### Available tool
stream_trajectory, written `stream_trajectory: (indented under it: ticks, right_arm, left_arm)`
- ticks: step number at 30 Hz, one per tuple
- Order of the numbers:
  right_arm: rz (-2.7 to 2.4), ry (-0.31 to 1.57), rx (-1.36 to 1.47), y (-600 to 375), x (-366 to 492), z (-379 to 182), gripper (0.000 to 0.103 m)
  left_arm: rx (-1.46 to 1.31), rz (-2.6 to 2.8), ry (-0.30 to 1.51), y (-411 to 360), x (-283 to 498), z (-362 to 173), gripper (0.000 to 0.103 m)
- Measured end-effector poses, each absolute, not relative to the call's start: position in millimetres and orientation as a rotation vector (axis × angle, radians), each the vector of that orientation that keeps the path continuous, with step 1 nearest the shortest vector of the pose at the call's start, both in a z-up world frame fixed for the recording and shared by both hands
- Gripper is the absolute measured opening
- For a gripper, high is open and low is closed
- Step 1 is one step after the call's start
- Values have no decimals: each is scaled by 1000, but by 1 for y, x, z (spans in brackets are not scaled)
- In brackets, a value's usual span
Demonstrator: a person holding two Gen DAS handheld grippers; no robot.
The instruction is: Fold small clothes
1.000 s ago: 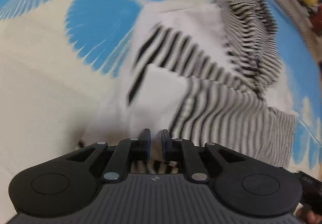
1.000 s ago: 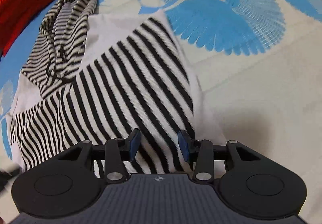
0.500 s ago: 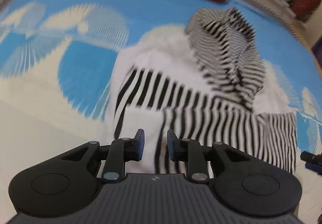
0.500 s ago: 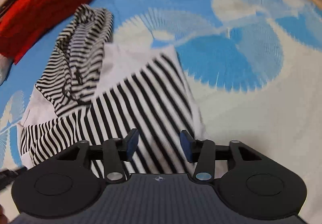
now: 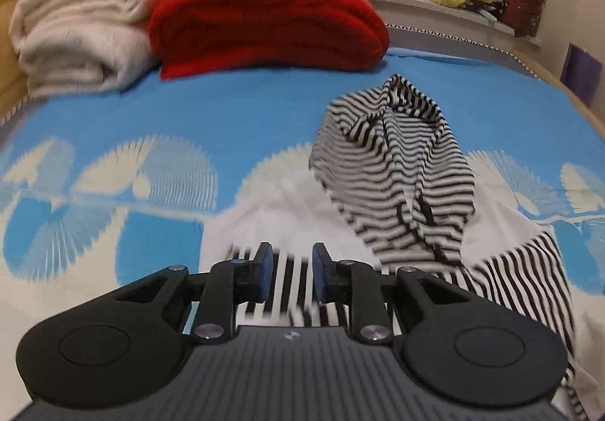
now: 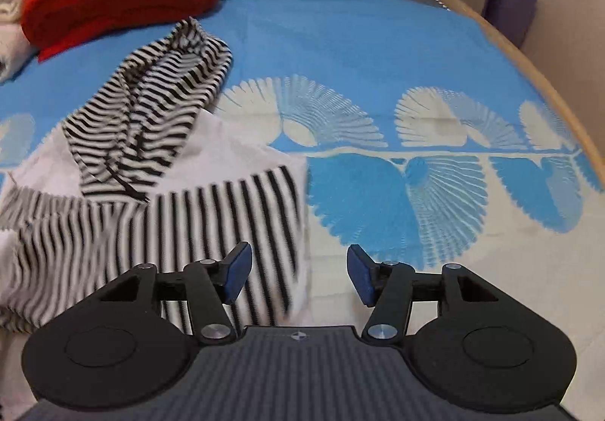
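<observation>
both tongs, left (image 5: 288,271) and right (image 6: 297,275), gape over the striped hoodie (image 6: 159,171) (gripping nothing).

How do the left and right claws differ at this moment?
The right claw is spread wide; the left claw shows a narrower gap. The left sits over the striped hoodie, the right over its side edge and the blue bedspread. Both are open, holding nothing.

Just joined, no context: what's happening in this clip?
A person with a handheld tool in each hand is folding a striped hooded top on a blue patterned bedspread. The left tool and right tool are both open and hold nothing. The top lies partly folded, hood spread out beyond the body. A red blanket sits behind.
</observation>
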State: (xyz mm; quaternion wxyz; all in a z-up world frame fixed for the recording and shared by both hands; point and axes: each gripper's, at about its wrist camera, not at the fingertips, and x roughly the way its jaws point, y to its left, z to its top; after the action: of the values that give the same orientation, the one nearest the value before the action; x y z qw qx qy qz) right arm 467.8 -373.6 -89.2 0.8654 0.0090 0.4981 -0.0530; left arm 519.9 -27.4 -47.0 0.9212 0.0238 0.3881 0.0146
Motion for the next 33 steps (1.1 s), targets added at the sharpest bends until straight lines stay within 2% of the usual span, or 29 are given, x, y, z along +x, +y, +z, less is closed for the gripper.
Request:
stream_trajectory:
  ticks: [7,14,16,17,18,20,25,26,27,28,29,33]
  right_arm:
    - [-106,1069,-8,-389,465,-98,58]
    - [-132,1093,0,-403,470,-110,58]
    - [-138,1101,-7,-405,471,-114,58]
    - [-143,1103,-7,-406,471,-115,58]
    - [-150,1103,1,-408,471,-116,58]
    - [-167,1097,9,-410,472,-116,58]
    - [-200,1092,-4,-416,477,-121,58]
    - [-205,1093,-5,-416,478,-122,58]
    - [-206,1095,-5,-416,478,-122,58]
    - [-205,1095,-5,-415,479,-123,58]
    - [-203,1094,-5,-414,479,-122,58]
    - [-190,1079,2,-411,478,-117,58]
  left_arm:
    - [48,-57,764,-55,639,-48,22]
    - [-5,-61,784,-74,796,-90,22]
    - [-23,-48,810,-77,833,-106,27]
    - [-39,-38,829,-76,850,-113,36]
    - [-59,-24,851,-77,868,-121,51]
    - [-88,-9,878,-79,890,-133,66]
    - [-51,-24,926,-93,924,-156,69]
    - [-37,-29,928,-94,925,-159,63]
    - [-36,-51,926,-93,923,-162,37]
    - [-46,-90,934,-92,922,-163,16]
    - [-59,-130,942,-92,919,-162,5]
    - [13,-227,807,-97,874,-131,4]
